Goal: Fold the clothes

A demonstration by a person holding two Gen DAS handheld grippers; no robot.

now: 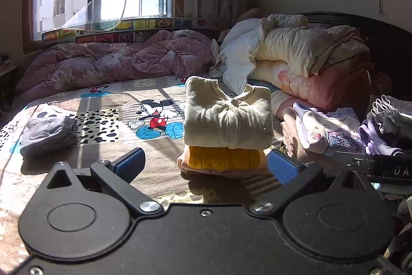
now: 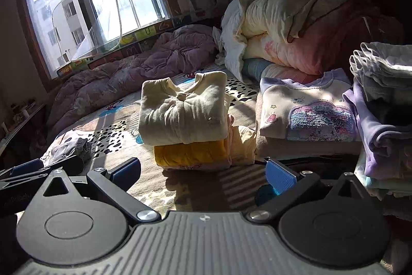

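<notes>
Mickey Mouse bedsheet (image 1: 154, 112), folded cream top (image 1: 228, 117) on stack, both grippers' fingers wide apart, empty, "DA" partly legible.

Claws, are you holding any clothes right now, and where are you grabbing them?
Nothing is held. The left claw and right claw are both open and empty, short of the folded cream top.

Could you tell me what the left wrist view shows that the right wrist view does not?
Only the left wrist view shows the Mickey Mouse print on the bedsheet in full. Only the right wrist view shows the whole sequinned sweatshirt and the purple folded stack beside it. Both show the folded cream top lying on the yellow knit, the grey trousers, and an open, empty hand-held gripper.
</notes>
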